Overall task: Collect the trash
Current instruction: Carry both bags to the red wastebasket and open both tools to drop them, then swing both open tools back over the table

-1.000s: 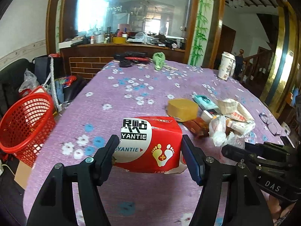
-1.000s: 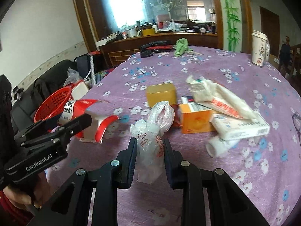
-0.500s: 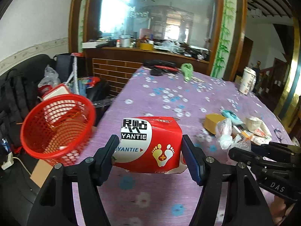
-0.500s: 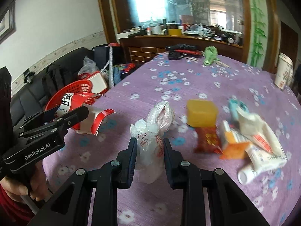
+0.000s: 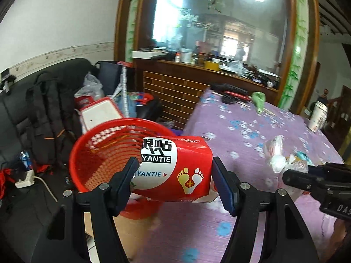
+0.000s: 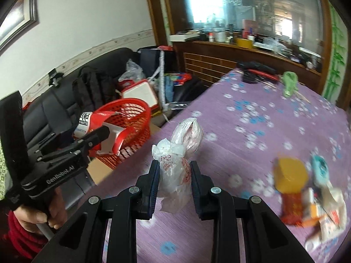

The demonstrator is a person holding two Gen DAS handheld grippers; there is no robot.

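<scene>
My left gripper (image 5: 175, 173) is shut on a red and white YANTIE packet (image 5: 173, 168) and holds it in the air at the near rim of a red mesh basket (image 5: 103, 151) that stands beside the table's left edge. From the right wrist view the packet (image 6: 98, 125) hangs over the basket (image 6: 131, 127). My right gripper (image 6: 174, 175) is shut on a crumpled clear plastic bag (image 6: 179, 153) above the purple flowered tablecloth (image 6: 252, 131). The bag also shows in the left wrist view (image 5: 276, 155).
A pile of trash lies at the table's right: a yellow box (image 6: 289, 173), a teal packet (image 6: 320, 166), a red wrapper (image 6: 291, 210), white packets (image 6: 331, 217). A black sofa with bags (image 5: 43, 109) stands left of the basket. A paper cup (image 5: 318, 116) and green item (image 5: 258, 100) sit far back.
Both grippers have swung left toward the basket. The packet, earlier over the tablecloth, is now at the basket's rim. The bag has moved left, away from the trash pile.
</scene>
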